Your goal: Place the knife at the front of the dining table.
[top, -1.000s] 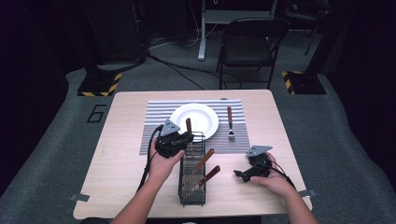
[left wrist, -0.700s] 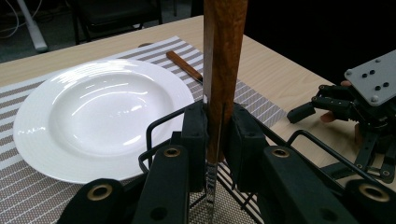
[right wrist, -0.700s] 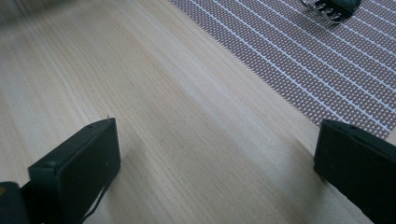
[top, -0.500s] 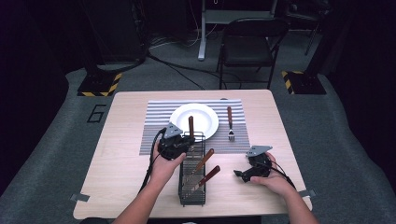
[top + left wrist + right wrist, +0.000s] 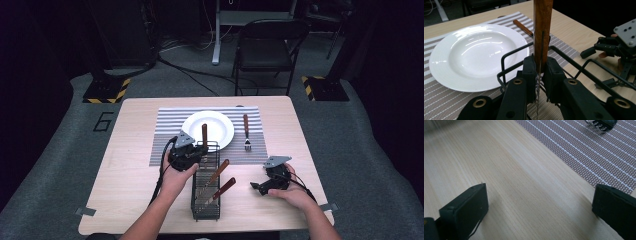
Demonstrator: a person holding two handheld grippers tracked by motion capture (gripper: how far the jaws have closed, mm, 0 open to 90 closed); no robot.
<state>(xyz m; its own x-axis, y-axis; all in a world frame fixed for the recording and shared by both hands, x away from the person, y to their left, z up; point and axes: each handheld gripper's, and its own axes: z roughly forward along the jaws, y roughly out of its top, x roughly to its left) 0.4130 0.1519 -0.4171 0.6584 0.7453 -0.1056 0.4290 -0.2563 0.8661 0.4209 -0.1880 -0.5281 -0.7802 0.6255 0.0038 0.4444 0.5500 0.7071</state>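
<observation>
Since a second ago the left gripper (image 5: pixel 196 152) has raised the upright wooden-handled knife (image 5: pixel 542 30) slightly, jaws clamped on it; right gripper (image 5: pixel 539 212) gapes wide, empty.

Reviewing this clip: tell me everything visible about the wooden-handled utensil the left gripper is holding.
The wooden-handled utensil stands about upright, clamped between the left gripper's two black jaws near the bottom of its reddish-brown handle. A thin metal spine runs down the handle's edge and continues below the jaws; the working end is hidden, so its type cannot be told. In the high view it rises above the far end of the black wire basket, in front of the white plate. Only the jaws visibly touch it.
</observation>
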